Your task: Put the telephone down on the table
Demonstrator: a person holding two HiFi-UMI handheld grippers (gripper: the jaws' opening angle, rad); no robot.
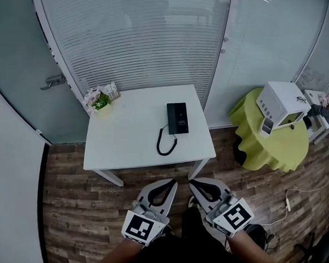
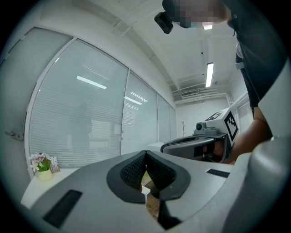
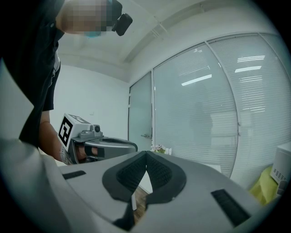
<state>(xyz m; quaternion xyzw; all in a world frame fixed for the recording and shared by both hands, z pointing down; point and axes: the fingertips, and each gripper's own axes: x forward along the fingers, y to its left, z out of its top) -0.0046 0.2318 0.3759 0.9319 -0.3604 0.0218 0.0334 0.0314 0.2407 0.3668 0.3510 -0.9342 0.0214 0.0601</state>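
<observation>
Going left to right: the little flower pot (image 1: 100,102) sits tucked into the far left corner of the white worktop (image 1: 125,130), well out of the way of anything I'd be doing there. My left gripper (image 1: 173,181) hangs low by my body, short of the near edge, and its fingers (image 2: 134,170) are pressed together with nothing in them. The telephone (image 1: 177,118) lies flat on the worktop, a bit right of the middle, with its curly cord (image 1: 166,142) looping toward me, so I'd say the put-down part is basically done, since neither gripper is touching the phone. My right gripper (image 1: 191,182) is just beside the left one, pointing the same way, fingers (image 3: 132,170) closed and empty too. Holding both level and close together looks like a neutral rest pose to me. Off to the right, well apart from all this, there's a green-draped table (image 1: 276,143) with a white box (image 1: 282,104) on it.
</observation>
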